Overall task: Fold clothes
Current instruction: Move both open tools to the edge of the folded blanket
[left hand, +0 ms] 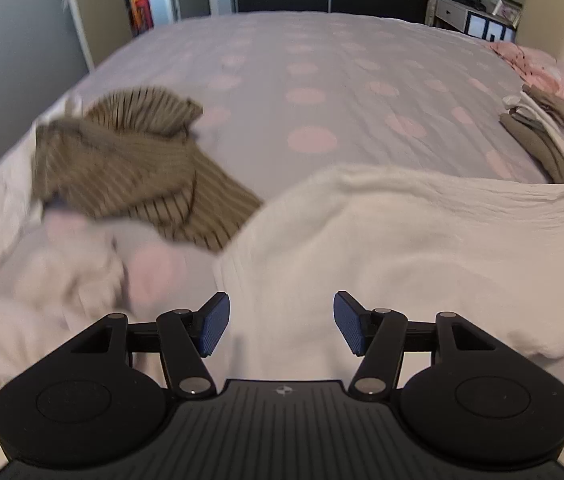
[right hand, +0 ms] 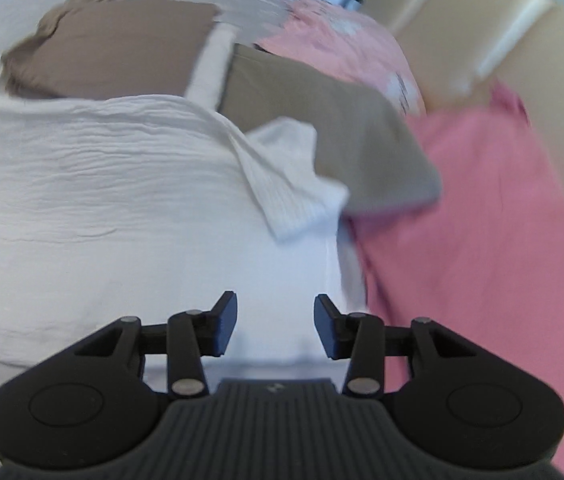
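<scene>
Near the front edge of the bed, a white crinkled garment lies spread flat, reaching toward the bed's right side. Above its near part hangs the left claw, jaws apart with nothing between them, blue pads clear of the cloth. Over the same white garment, near its right edge, hangs the right claw, likewise parted and empty. One corner of the white garment is turned back beside a tan folded piece. A pink garment lies just right of it, toward the bed's right edge. Toward the left edge sits a crumpled brown striped top, on pale bedding. A small stack of folded clothes rests at the right edge, beyond the white garment.
</scene>
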The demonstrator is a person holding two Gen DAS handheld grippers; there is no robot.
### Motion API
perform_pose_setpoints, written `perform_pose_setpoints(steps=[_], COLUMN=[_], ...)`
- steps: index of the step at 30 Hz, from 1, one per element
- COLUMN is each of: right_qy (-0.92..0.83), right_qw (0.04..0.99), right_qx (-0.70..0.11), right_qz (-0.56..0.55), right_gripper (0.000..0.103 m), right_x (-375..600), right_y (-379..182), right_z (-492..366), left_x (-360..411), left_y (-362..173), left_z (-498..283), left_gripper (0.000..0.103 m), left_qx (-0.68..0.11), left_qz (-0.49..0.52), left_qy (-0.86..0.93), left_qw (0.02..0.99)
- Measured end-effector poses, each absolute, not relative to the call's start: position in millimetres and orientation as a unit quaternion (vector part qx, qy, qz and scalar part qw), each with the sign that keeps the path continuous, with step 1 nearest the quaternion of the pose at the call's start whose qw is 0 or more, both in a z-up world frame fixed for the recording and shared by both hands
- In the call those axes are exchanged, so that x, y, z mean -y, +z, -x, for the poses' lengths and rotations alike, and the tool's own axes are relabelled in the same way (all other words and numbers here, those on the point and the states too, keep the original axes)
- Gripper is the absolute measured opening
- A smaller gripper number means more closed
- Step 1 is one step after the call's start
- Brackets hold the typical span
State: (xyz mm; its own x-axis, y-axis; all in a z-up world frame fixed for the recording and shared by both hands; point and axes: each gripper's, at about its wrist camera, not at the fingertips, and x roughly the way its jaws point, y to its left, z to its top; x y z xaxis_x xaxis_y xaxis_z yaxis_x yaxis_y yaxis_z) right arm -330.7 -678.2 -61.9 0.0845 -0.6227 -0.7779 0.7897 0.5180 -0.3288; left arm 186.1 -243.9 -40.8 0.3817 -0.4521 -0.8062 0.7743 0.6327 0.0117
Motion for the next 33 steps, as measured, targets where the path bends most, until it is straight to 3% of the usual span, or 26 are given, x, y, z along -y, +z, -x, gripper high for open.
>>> perform_pose_setpoints(steps=[14,20,24,33], right_qy=[-0.503,-0.502,-0.502,-0.503], right_qw=[0.705,0.702,0.696,0.684], right_qx=[-0.368,-0.378,-0.384,-0.390], right_qz=[-0.338,-0.336,-0.340,-0.355], right_gripper=[0.046,0.049,0.049,0.052], right_x=[680.4,687.0,692.8,705.2], right_y=[-93.7,-103.6,-111.3,-132.3], right_z=[390.0,382.6,381.7,385.5], left_x=[207.0,227.1,229.1,226.5], left_y=[-85.3,-100.6,-118.1,-125.3], left_z=[-156.0,-152.4,-151.4,-149.7], left_gripper=[0.056,0.054,0.050,0.046], left_qx=[-0.490,-0.497,-0.540,-0.526], left_qz=[-0.001,0.000,0.009,0.054], left_qy=[-0.339,-0.321,-0.258,-0.251], left_qw=[0.803,0.807,0.801,0.811])
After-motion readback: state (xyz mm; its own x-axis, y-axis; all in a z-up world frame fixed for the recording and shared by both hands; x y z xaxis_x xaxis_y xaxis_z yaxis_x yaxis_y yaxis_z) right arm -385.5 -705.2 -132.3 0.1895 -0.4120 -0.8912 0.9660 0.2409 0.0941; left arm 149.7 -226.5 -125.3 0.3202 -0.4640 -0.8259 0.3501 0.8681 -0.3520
